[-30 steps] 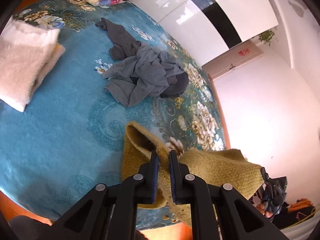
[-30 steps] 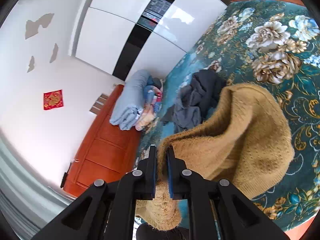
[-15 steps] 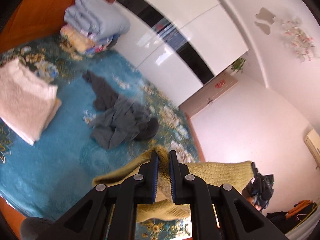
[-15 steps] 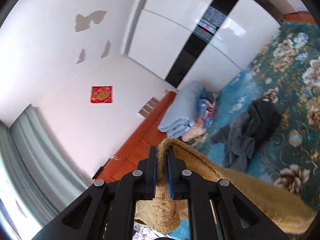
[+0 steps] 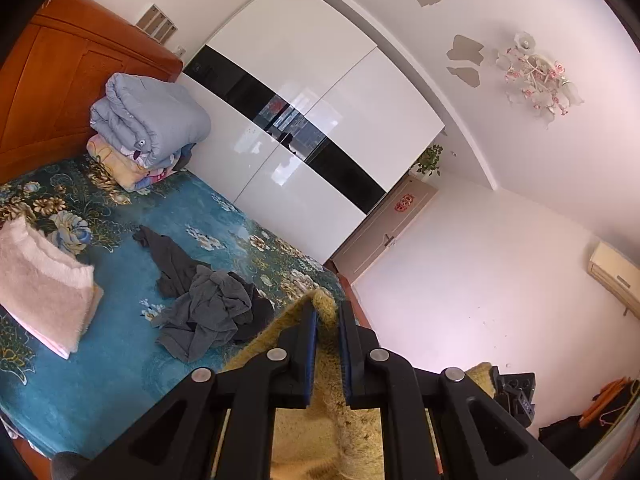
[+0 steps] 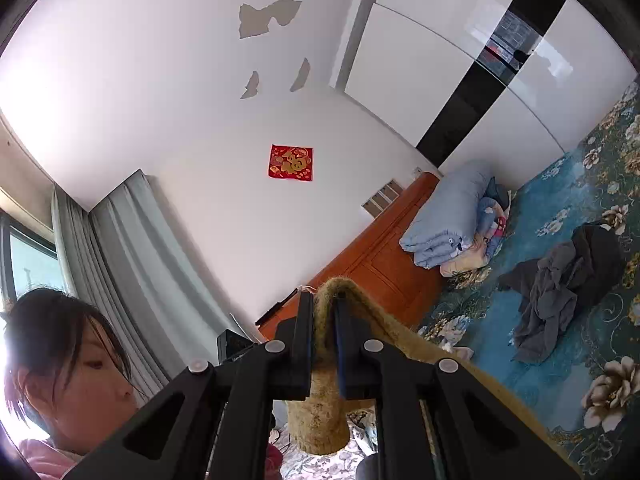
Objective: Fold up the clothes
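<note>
Red wall decoration (image 6: 291, 162), gold character unreadable

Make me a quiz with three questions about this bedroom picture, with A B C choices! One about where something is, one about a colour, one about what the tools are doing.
1. Where is the grey clothes pile?
A. on the blue flowered bedspread
B. on the floor
C. inside the wardrobe

2. What colour is the held sweater?
A. pink
B. mustard yellow
C. black

3. What are the left tool and right tool doing?
A. both open, holding nothing
B. only one holds cloth
C. both shut on the sweater

Answers:
1 A, the pile lies on the bedspread.
2 B, its knit looks mustard yellow.
3 C, knit is pinched between each pair of fingers.
</note>
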A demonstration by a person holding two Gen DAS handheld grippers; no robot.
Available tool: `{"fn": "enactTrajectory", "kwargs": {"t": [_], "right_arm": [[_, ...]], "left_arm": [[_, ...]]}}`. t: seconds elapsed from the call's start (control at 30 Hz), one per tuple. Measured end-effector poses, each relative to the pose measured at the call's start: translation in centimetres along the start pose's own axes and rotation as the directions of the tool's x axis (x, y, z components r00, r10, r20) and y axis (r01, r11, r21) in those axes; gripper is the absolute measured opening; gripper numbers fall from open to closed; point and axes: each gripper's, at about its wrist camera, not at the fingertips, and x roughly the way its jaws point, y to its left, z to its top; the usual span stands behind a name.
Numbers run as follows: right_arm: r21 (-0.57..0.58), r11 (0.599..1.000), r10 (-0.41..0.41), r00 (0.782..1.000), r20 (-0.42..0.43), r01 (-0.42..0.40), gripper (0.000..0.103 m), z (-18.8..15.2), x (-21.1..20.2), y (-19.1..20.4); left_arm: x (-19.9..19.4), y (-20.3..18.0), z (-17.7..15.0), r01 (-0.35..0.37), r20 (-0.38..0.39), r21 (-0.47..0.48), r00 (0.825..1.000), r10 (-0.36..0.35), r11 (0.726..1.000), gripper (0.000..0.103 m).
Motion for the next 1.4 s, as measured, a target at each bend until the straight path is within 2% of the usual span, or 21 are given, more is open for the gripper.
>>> {"fn": "enactTrajectory", "kwargs": {"t": [0.07,0.1,0.17,0.2,0.23,0.33,0.47,0.57,0.63,0.7,0.8,0.87,1.0,1.03,1.07,1.13,1.27,1.3,1.33,1.4], "right_arm": [[0.014,0.998,-0.056,0.998,-0.002,0.056,0.009,0.7,0.5,-2.1],[0.03,0.994,-0.107,0.994,-0.01,0.107,0.009,1.0,1.3,-4.1],[0.063,0.976,-0.208,0.978,-0.032,0.21,0.009,1.3,2.7,-8.3],[0.084,0.959,-0.267,0.962,-0.059,0.271,0.009,1.1,3.6,-11.1],[0.105,0.939,-0.32,0.943,-0.085,0.328,0.009,0.9,4.5,-13.8],[0.184,0.884,-0.406,0.901,-0.152,0.429,0.009,0.1,6.6,-21.1],[0.208,0.83,-0.485,0.854,-0.189,0.518,0.009,0.3,9.3,-27.3],[0.222,0.782,-0.542,0.811,-0.22,0.582,0.009,0.5,11.2,-31.8],[0.205,0.736,-0.594,0.761,-0.261,0.645,0.009,-0.5,11.3,-34.1],[0.217,0.696,-0.616,0.724,-0.311,0.685,0.009,-2.2,10.5,-36.3],[0.251,0.656,-0.622,0.699,-0.353,0.711,0.009,-4.5,9.0,-37.6],[0.273,0.628,-0.624,0.681,-0.382,0.728,0.009,-6.1,8.0,-38.4],[0.312,0.569,-0.624,0.647,-0.439,0.761,0.01,-9.2,6.1,-40.0],[0.321,0.554,-0.623,0.638,-0.453,0.768,0.01,-10.0,5.6,-40.4],[0.329,0.538,-0.621,0.629,-0.467,0.776,0.01,-10.8,5.1,-40.8],[0.345,0.506,-0.617,0.611,-0.495,0.791,0.01,-12.3,4.1,-41.7],[0.374,0.438,-0.605,0.576,-0.55,0.817,0.014,-15.5,2.1,-43.3],[0.38,0.423,-0.601,0.569,-0.561,0.822,0.015,-16.1,1.6,-43.6],[0.389,0.421,-0.602,0.573,-0.556,0.82,0.016,-16.2,1.1,-43.5],[0.408,0.421,-0.607,0.586,-0.537,0.81,0.031,-16.5,0.1,-42.9]], "left_arm": [[1.8,0.6,0.6,-0.042,-0.013,0.005,0.999,0.042,0.999,0.011],[3.7,1.7,0.6,-0.063,-0.043,-0.015,0.997,0.062,0.998,0.011],[7.6,4.2,0.3,-0.109,-0.106,-0.055,0.989,0.103,0.993,0.011],[10.0,6.0,-0.1,-0.146,-0.142,-0.072,0.981,0.135,0.987,0.011],[12.3,7.8,-0.5,-0.184,-0.178,-0.087,0.97,0.167,0.979,0.011],[18.1,12.9,-1.7,-0.286,-0.24,-0.115,0.937,0.252,0.951,0.011],[24.8,17.9,-2.7,-0.406,-0.297,-0.122,0.886,0.357,0.906,0.011],[27.7,19.7,-4.7,-0.438,-0.369,-0.124,0.854,0.368,0.891,0.011],[28.5,21.2,-7.1,-0.455,-0.422,-0.137,0.83,0.364,0.88,0.011],[29.3,22.7,-9.5,-0.473,-0.475,-0.149,0.805,0.357,0.868,0.011],[29.2,25.1,-13.7,-0.505,-0.55,-0.197,0.767,0.331,0.84,0.011],[28.6,26.3,-16.4,-0.516,-0.592,-0.247,0.75,0.293,0.821,0.011],[28.0,28.1,-21.0,-0.57,-0.657,-0.235,0.69,0.303,0.787,0.011],[27.9,29.0,-22.4,-0.591,-0.673,-0.231,0.671,0.312,0.773,0.011],[27.8,29.6,-23.5,-0.603,-0.681,-0.239,0.663,0.311,0.762,0.011],[27.3,30.7,-25.4,-0.615,-0.689,-0.26,0.658,0.304,0.744,0.011],[26.5,31.2,-27.3,-0.608,-0.69,-0.259,0.66,0.297,0.75,0.012],[26.3,31.2,-27.4,-0.599,-0.683,-0.268,0.671,0.29,0.754,0.014],[26.1,31.2,-27.5,-0.59,-0.675,-0.278,0.681,0.282,0.758,0.014],[25.8,31.3,-27.9,-0.573,-0.662,-0.308,0.702,0.262,0.759,0.023]]}}
